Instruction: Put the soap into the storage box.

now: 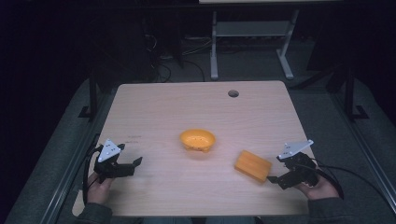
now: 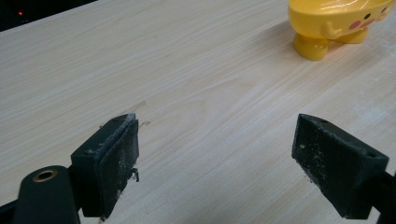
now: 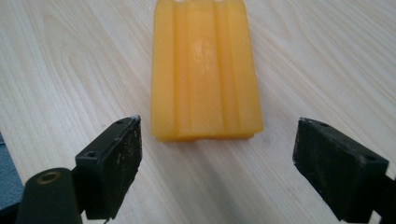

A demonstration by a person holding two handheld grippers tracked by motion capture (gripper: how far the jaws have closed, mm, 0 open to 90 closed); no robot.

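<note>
A small yellow-orange bowl [image 1: 198, 139] on short feet stands near the middle of the wooden table [image 1: 187, 107]; the left gripper view catches it as the bowl [image 2: 334, 23] at top right, with a painted face. An orange ribbed block [image 1: 252, 165] lies flat right of the bowl. My right gripper [image 1: 275, 179] is open just right of the block, and the block [image 3: 203, 70] lies straight ahead of its spread jaws, not touched. My left gripper [image 1: 135, 163] is open at the left side of the table, with bare wood between its fingers [image 2: 114, 158].
A round cable hole [image 1: 233, 93] sits near the table's far edge. Beyond the table, in the dark, stand a white desk frame [image 1: 252, 42] and cables on the floor. Black cables trail from both grippers toward the table's near corners.
</note>
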